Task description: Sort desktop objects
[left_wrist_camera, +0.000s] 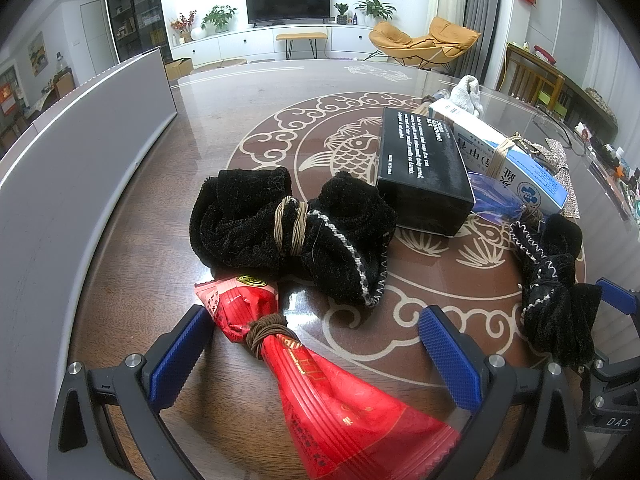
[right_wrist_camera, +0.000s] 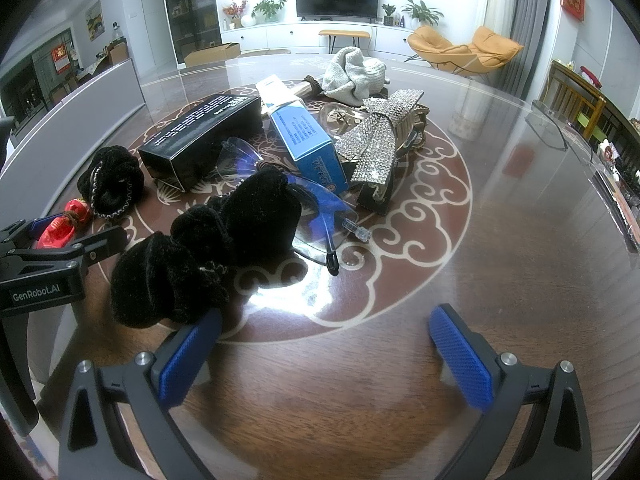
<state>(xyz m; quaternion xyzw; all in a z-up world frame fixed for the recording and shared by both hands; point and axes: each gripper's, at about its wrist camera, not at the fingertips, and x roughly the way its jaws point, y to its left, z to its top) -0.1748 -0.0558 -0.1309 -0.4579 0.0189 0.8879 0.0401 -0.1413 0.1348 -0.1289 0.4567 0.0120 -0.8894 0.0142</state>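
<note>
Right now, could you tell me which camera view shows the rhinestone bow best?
The right wrist view: the rhinestone bow lies unobstructed, its loops and tails visible. The left wrist view catches only a sliver at the far right, behind the blue box.

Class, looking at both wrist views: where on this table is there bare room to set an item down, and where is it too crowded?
Bare table lies right of the rhinestone bow, and left of the tied black cloth along the grey panel. Crowded: the centre, where black box, blue box and clear glasses overlap.
</note>
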